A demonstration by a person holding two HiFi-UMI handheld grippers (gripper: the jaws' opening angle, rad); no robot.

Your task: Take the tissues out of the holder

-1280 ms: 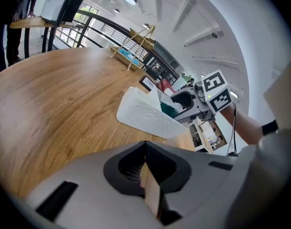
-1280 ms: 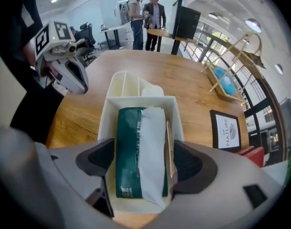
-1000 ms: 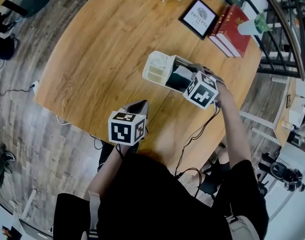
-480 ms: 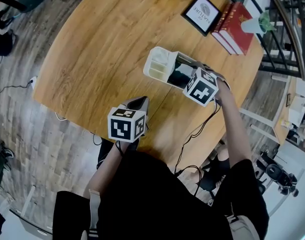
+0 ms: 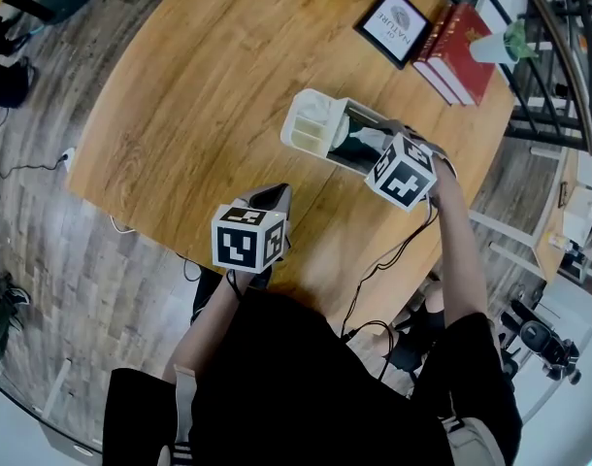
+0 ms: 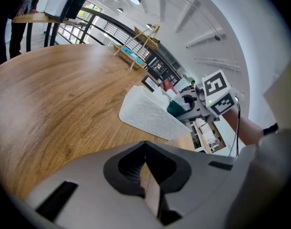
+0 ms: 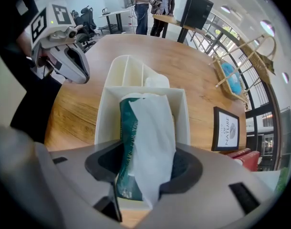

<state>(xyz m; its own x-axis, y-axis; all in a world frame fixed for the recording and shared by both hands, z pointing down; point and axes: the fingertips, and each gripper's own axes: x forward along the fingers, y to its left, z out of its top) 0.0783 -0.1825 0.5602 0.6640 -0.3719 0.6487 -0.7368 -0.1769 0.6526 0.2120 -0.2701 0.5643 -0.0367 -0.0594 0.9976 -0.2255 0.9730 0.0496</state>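
Note:
A white tissue holder (image 5: 311,124) stands near the middle of the round wooden table (image 5: 199,85). In the right gripper view a green tissue pack (image 7: 131,142), with a white tissue (image 7: 157,142) sticking out of it, stands in the holder's near compartment (image 7: 107,113). My right gripper (image 7: 143,175) points straight down over it. Its jaws have just been closing and now press on the pack from both sides. My left gripper (image 5: 270,199) hovers near the table's front edge, shut and holding nothing, aimed at the holder (image 6: 145,113).
A framed picture (image 5: 393,25) and red books (image 5: 461,42) lie behind the holder at the table's far right. A wicker basket (image 7: 231,78) stands at the far edge. People stand by desks (image 7: 155,1) beyond the table. Bare wood lies left of the holder.
The right gripper's marker cube has shifted slightly to the right over the holder, and more of the green pack shows beside it. The left gripper has stayed put.

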